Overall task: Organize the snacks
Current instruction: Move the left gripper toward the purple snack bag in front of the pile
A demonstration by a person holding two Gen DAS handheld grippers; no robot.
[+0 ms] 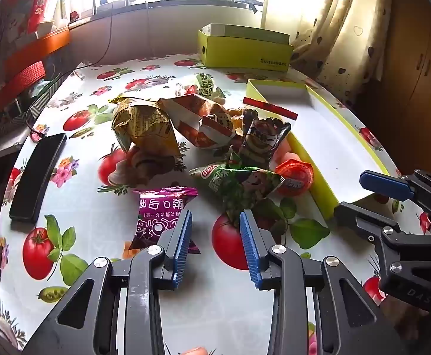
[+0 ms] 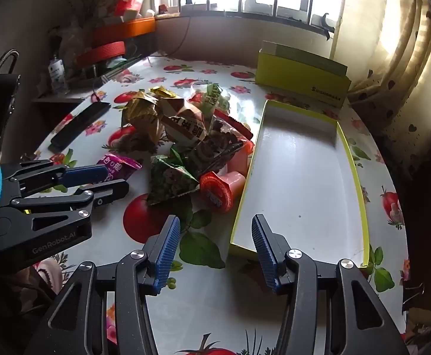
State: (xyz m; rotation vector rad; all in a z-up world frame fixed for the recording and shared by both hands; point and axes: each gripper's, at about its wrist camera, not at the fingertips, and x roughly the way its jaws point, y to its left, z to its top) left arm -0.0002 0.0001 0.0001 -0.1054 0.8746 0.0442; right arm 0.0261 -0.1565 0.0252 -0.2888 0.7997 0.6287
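Observation:
A pile of snack packets lies mid-table: a gold packet (image 1: 141,124), a white-orange one (image 1: 203,118), a brown one (image 1: 263,139), a green one (image 1: 239,183) (image 2: 171,180) and a red jelly cup (image 1: 295,174) (image 2: 215,196). A purple packet (image 1: 162,213) lies apart, just left of my left gripper (image 1: 216,216), which hovers open with nothing between its pads. My right gripper (image 2: 215,219) is open and holds nothing, over the near left corner of the shallow yellow-rimmed tray (image 2: 304,177) (image 1: 334,136). Each gripper shows in the other view: right gripper (image 1: 350,192), left gripper (image 2: 117,177).
A yellow-green box (image 1: 245,50) (image 2: 301,80) stands behind the tray near the window. A black phone (image 1: 38,174) (image 2: 79,124) lies at the table's left edge. Cluttered shelves sit to the left, a curtain to the right. A binder clip (image 2: 413,293) lies at the right edge.

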